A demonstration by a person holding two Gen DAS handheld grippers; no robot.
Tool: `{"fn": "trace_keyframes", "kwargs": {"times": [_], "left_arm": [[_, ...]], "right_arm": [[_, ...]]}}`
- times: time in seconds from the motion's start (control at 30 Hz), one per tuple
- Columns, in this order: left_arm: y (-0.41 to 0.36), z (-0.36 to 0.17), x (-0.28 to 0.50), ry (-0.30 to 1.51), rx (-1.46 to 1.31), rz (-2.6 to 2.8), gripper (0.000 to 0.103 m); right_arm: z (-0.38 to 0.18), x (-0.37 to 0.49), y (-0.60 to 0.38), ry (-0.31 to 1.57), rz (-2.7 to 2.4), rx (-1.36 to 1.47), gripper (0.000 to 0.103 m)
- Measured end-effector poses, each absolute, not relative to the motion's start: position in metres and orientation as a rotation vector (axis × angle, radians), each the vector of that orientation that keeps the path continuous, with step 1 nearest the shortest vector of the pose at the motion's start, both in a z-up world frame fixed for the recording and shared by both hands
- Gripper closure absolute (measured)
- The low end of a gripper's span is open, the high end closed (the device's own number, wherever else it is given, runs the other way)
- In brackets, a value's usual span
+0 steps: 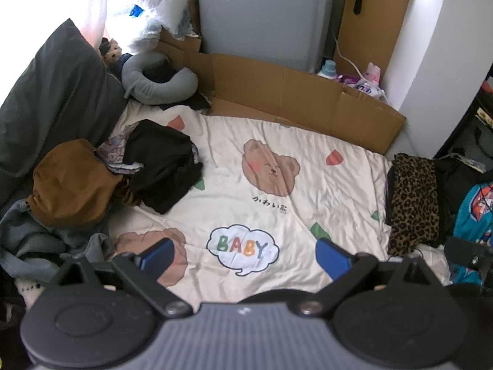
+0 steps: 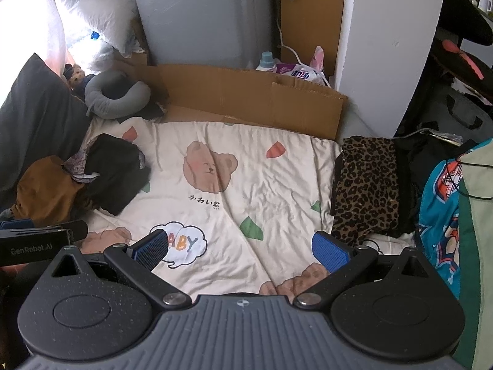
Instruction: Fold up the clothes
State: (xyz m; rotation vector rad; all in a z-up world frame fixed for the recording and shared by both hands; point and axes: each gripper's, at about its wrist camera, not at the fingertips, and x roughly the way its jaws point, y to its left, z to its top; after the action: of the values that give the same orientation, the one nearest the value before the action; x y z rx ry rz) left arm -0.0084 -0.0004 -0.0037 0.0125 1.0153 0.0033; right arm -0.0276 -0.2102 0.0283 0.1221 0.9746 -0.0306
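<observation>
Left tool (image 1: 245,257): fingers spread wide, holding nothing, above the bed's (image 1: 308,191) near edge.
Right tool (image 2: 240,248): likewise agape and empty.
Clothes: unfolded heap (image 1: 101,172) at the bed's left edge; leopard-print garment (image 1: 413,197) lying flat at its right edge.
Risk: grabbing into the heap likely drags several tangled garments together.
Containers: flattened cardboard (image 1: 302,95) along the far edge, holding nothing.

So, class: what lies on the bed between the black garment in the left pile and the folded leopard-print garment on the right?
Only bare bear-print sheet separates the black garment from the leopard-print garment; both wrist views show it.
</observation>
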Motion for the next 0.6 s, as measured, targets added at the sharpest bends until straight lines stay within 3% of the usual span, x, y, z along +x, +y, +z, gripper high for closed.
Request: {"fn": "trace_keyframes", "kwargs": {"times": [0.6], "left_arm": [[0.015, 0.025, -0.002, 0.978, -0.062, -0.035, 0.001]], "right_arm": [[0.032, -0.019, -0.207, 0.981, -0.017, 0.121, 0.001]]}}
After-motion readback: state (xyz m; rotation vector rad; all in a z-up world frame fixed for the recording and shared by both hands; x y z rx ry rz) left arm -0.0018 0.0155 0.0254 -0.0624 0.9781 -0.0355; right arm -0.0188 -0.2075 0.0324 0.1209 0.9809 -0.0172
